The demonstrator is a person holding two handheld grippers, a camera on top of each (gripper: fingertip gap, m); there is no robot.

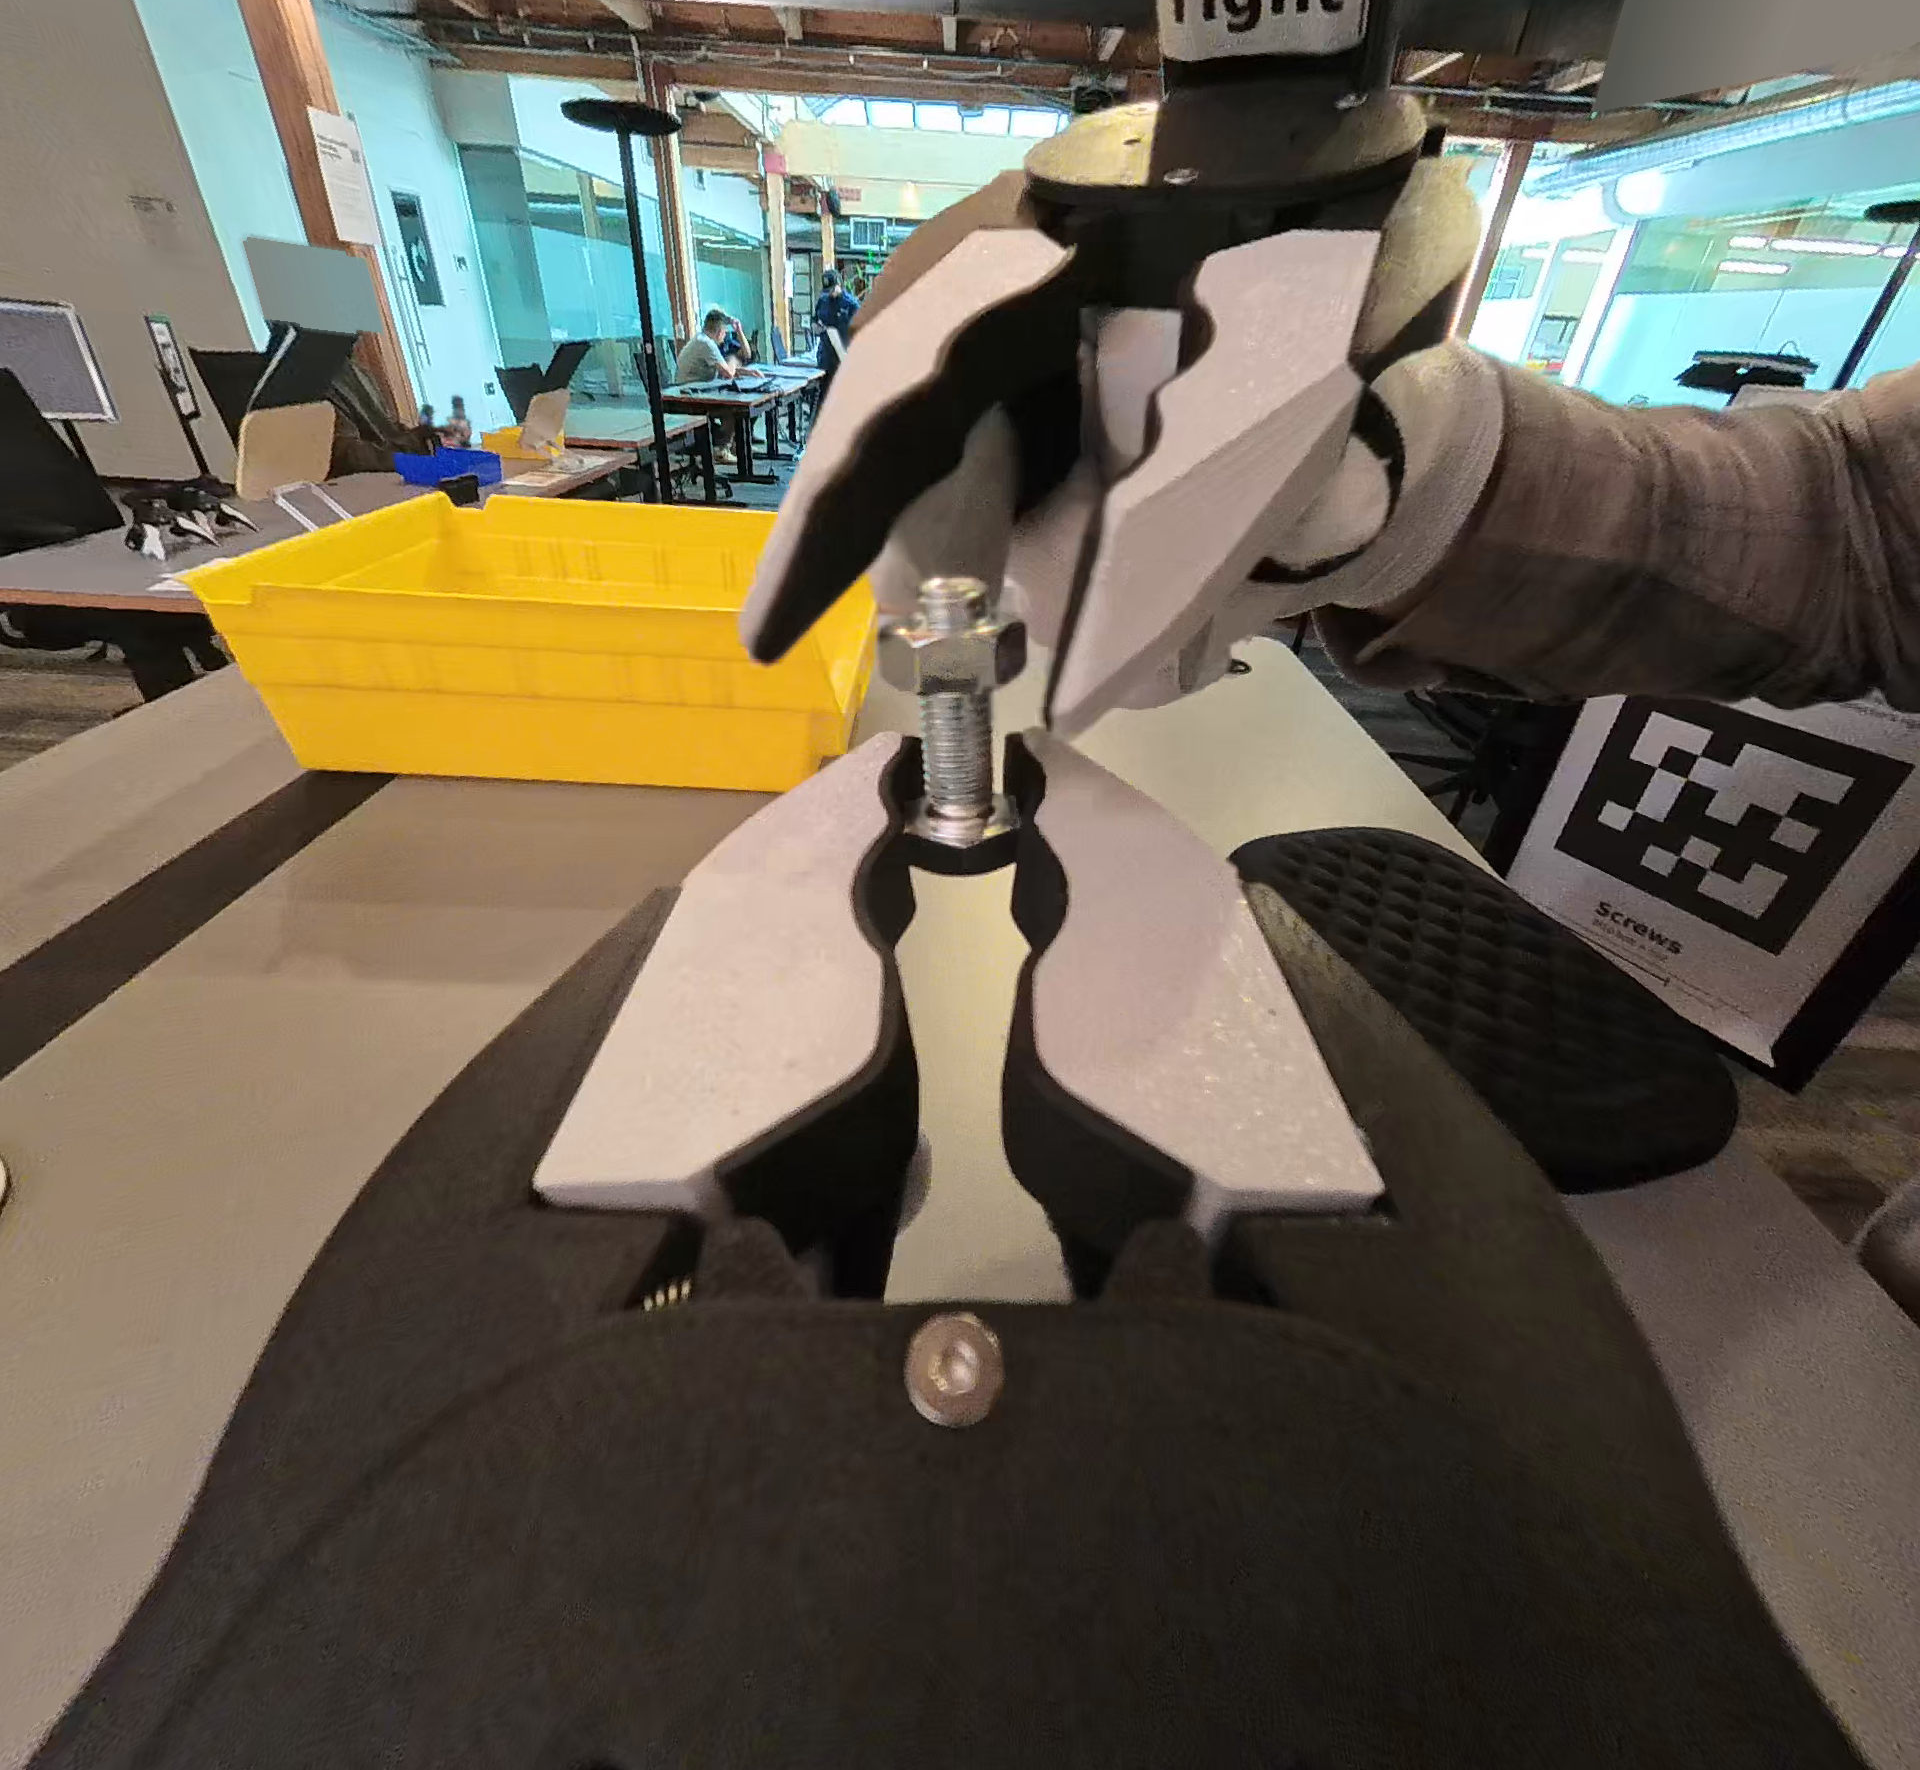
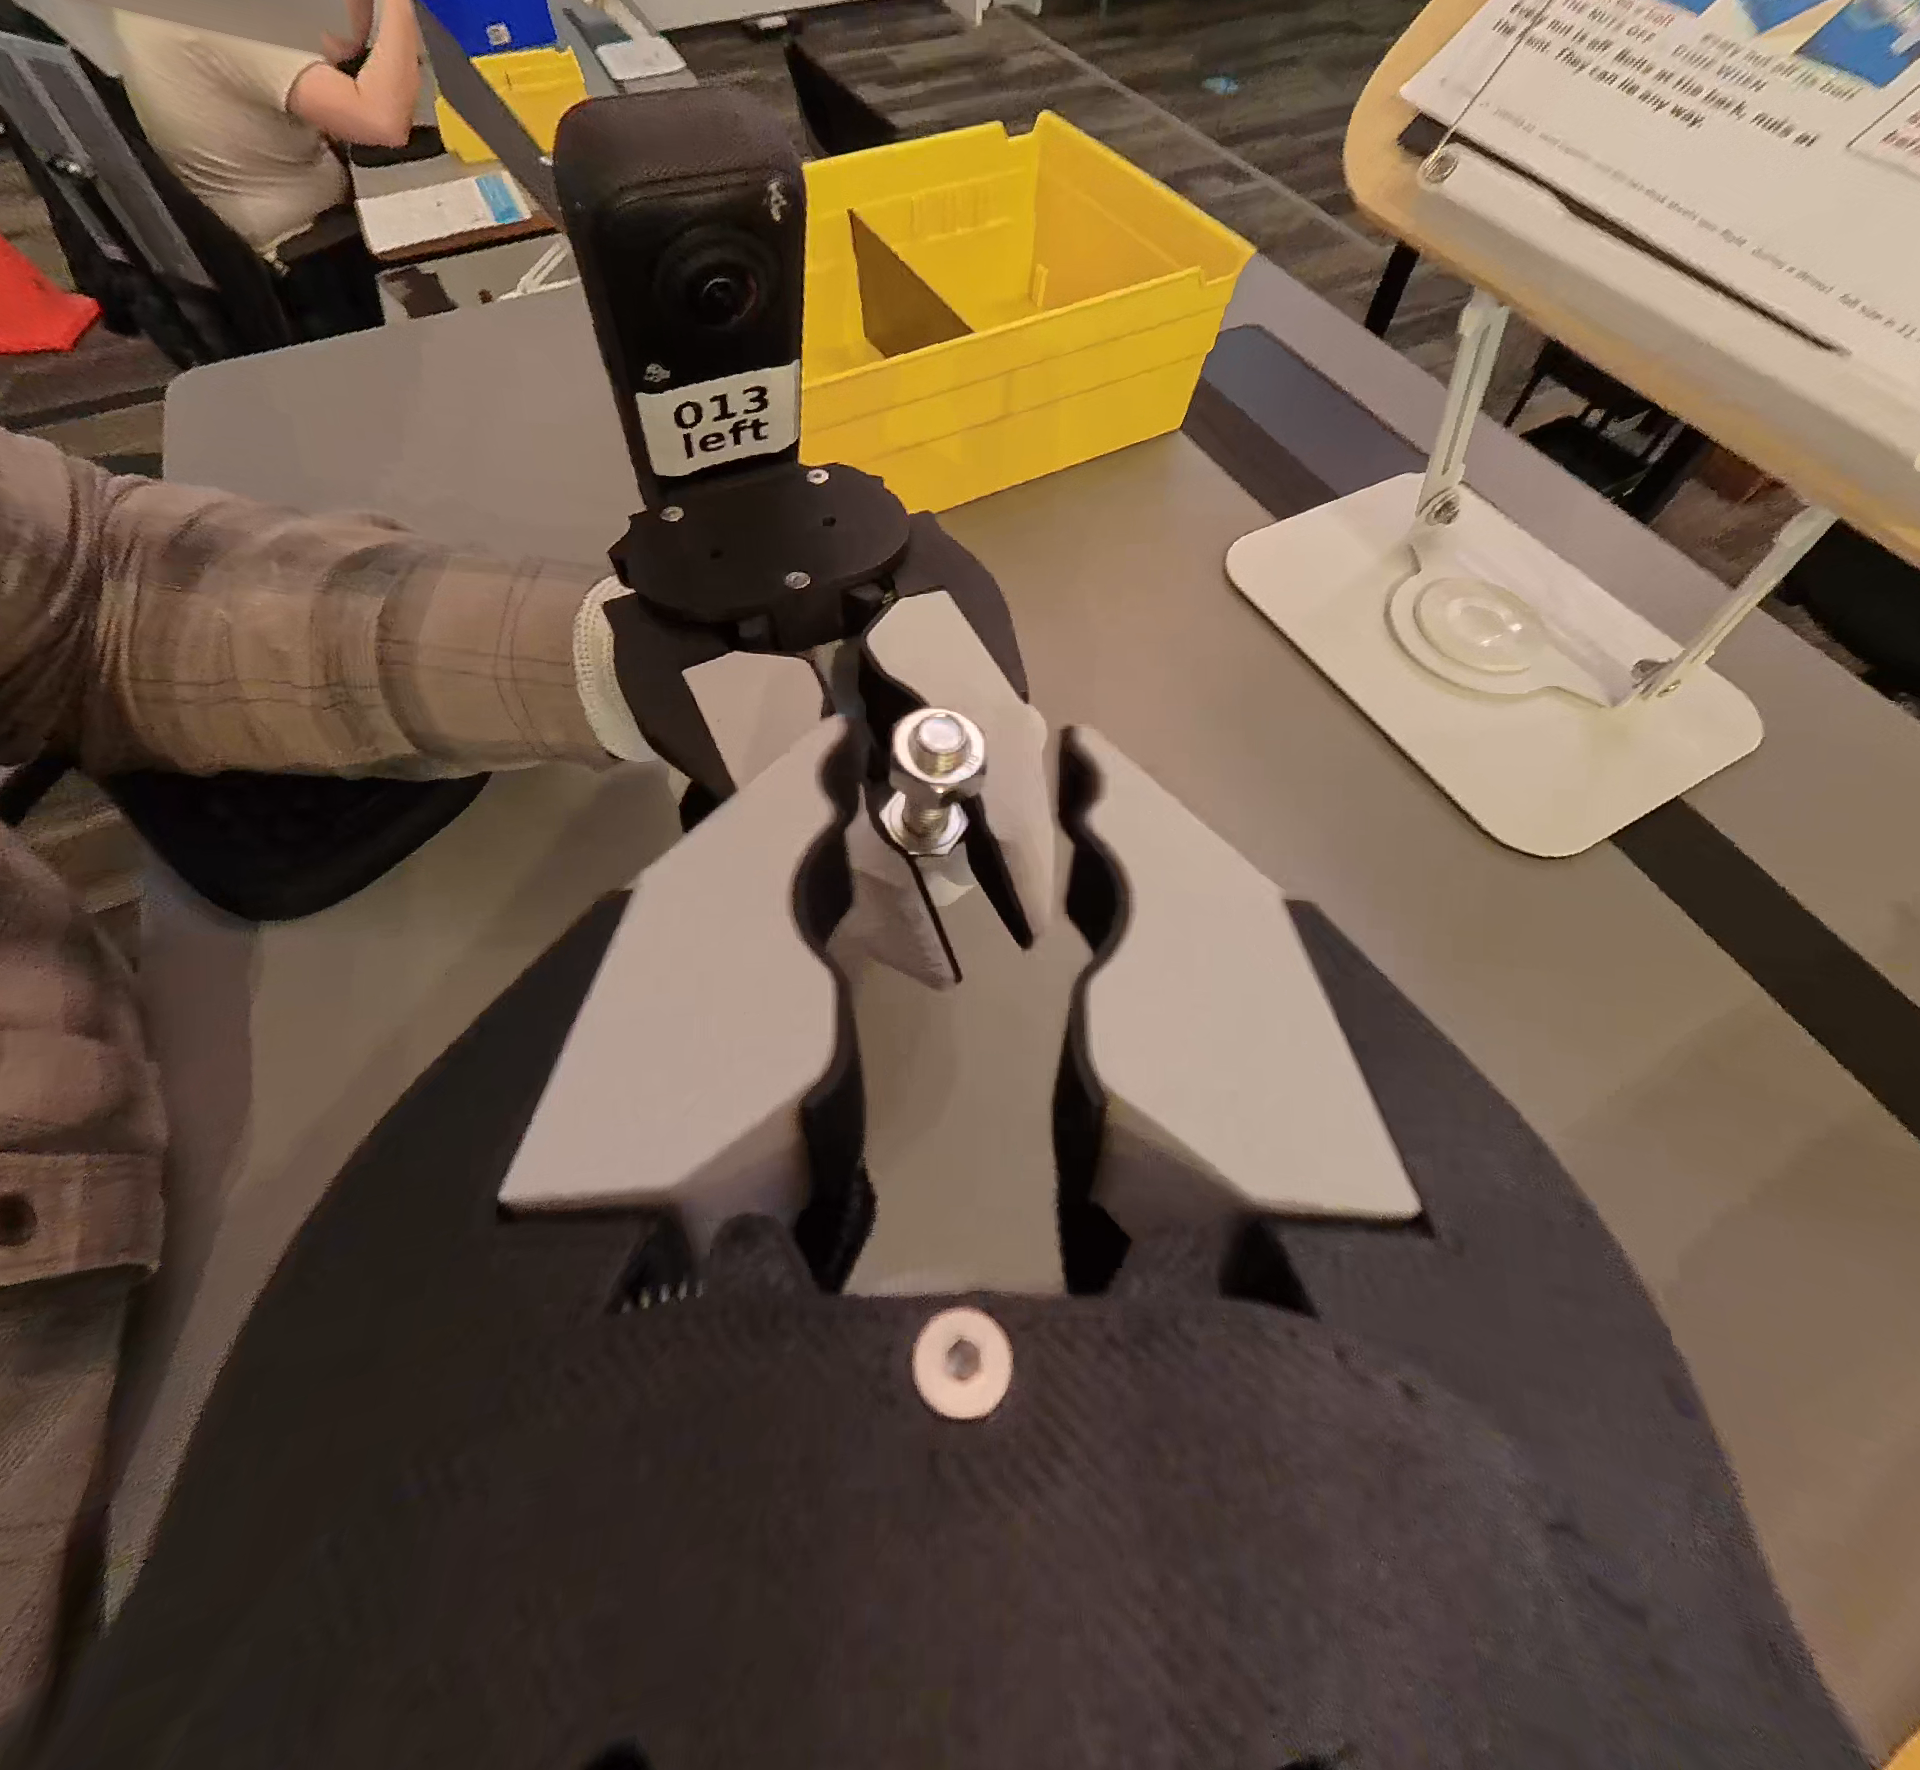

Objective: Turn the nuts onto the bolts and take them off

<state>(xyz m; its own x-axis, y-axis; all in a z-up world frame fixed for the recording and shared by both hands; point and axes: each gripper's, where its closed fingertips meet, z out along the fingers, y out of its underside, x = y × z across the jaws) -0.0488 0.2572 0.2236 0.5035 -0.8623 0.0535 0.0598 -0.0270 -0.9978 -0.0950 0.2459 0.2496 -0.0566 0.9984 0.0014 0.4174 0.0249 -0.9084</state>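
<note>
Left gripper (image 1: 961, 821) clamped on bolt (image 1: 956, 764) head, held upright above table (image 1: 468, 899); nut (image 1: 951, 655) sits near thread tip, right gripper (image 2: 951, 837) spread around it untouching, so whether going on or off unclear

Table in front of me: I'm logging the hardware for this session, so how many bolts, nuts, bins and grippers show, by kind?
Bolt: 1
Nut: 1, near the bolt's tip
Yellow bin: 1 on this table
Grippers: 2, left gripper shut on the bolt's head end, right gripper open around the nut
Total: 5
</note>
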